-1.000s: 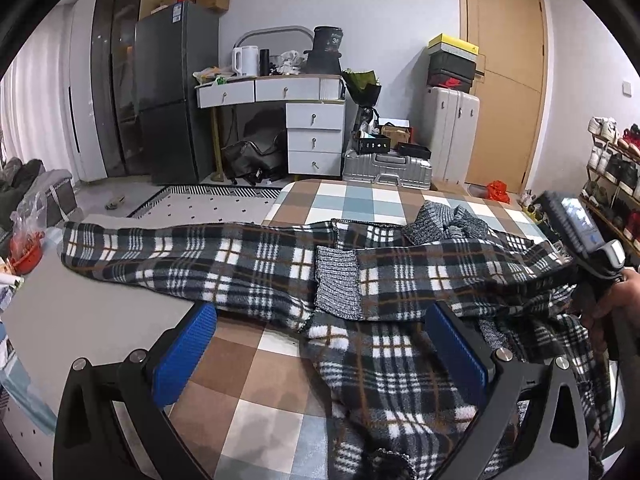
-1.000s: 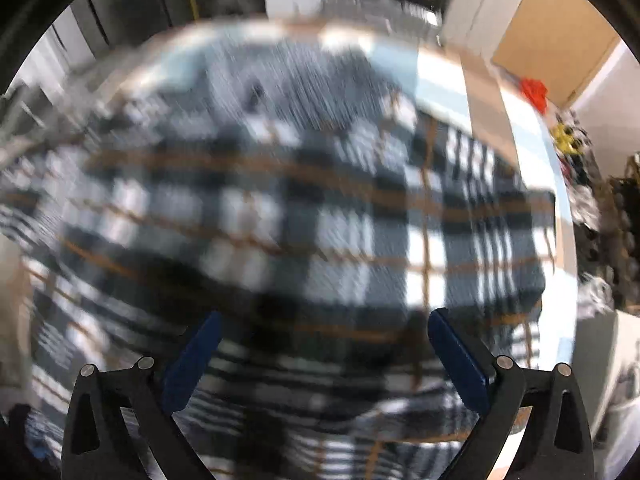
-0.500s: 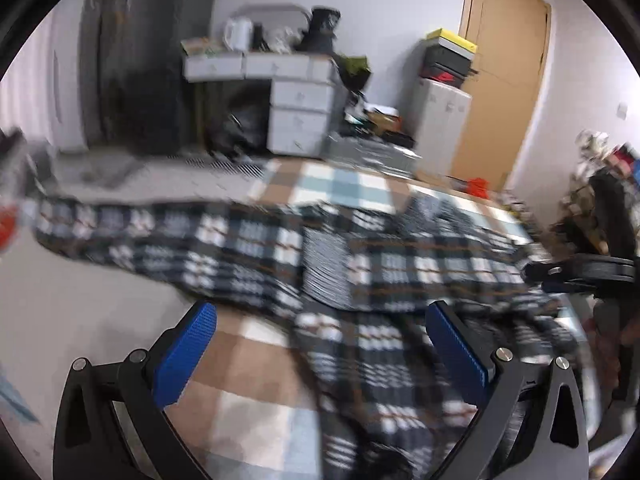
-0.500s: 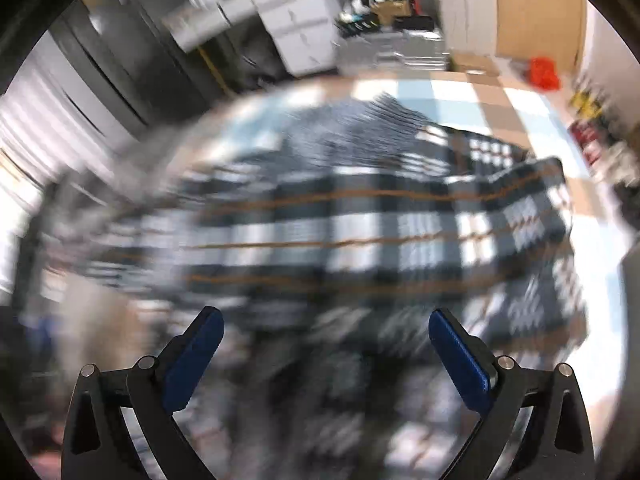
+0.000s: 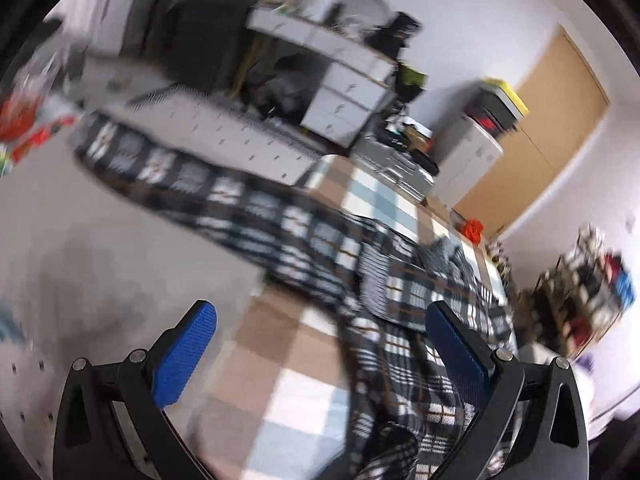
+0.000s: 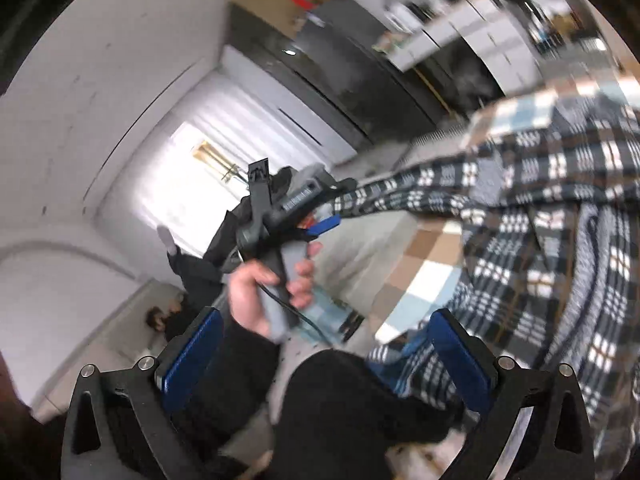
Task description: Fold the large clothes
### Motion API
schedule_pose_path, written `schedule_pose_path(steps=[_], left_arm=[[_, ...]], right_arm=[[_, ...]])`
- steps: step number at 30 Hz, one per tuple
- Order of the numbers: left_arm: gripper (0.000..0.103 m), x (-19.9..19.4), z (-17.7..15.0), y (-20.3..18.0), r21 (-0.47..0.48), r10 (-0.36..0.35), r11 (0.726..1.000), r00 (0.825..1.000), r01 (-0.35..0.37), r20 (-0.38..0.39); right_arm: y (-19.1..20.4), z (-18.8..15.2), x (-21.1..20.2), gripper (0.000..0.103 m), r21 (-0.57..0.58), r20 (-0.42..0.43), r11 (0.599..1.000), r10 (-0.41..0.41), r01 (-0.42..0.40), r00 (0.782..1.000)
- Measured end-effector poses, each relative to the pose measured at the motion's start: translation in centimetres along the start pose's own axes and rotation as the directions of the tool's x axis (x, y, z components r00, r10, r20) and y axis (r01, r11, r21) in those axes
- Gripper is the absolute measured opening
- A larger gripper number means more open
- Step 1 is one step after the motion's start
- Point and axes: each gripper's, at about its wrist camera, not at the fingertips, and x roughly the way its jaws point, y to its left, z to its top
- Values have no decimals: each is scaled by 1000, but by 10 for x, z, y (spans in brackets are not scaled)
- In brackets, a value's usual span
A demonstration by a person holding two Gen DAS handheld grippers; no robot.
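Plaid garment (image 5: pixel 404 320) spread flat, left gripper (image 6: pixel 320 222) raised, tilted

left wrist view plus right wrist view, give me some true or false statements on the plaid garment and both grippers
1. The dark plaid fleece garment lies on a checked brown, white and blue cover. True.
2. The left gripper is clamped on a sleeve. False: its blue pads stand wide apart with nothing between them.
3. The right gripper is open. True.
4. One sleeve stretches out toward the left of the left wrist view. True.
5. The wooden door stands wide open. False: it looks closed.
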Motion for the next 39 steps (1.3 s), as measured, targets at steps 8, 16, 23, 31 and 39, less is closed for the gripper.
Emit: schedule_pose_path(steps=[8,16,23,31,39], left_arm=[[102,-25,56,139,-364,46,931,998,-25,49],[102,18,79,206,-536,-10,844,1000,15,12],[102,55,102,226,-599,-78,798,997,70,11],[101,63,130,242,-590,60,807,998,-40,14],[59,73,138,243,-501,162,857,986,-119,44]], right_arm=[[-50,-36,34,103,107,-51,994,-34,40,998],[-62,-37,29,103,113,-19,992,-56,58,998],[-73,-36,22,103,159,-15,984,-78,79,997],[-86,-32,22,103,199,-6,975,-103,102,995],[-90,-32,33,103,197,-38,972,-126,131,991]])
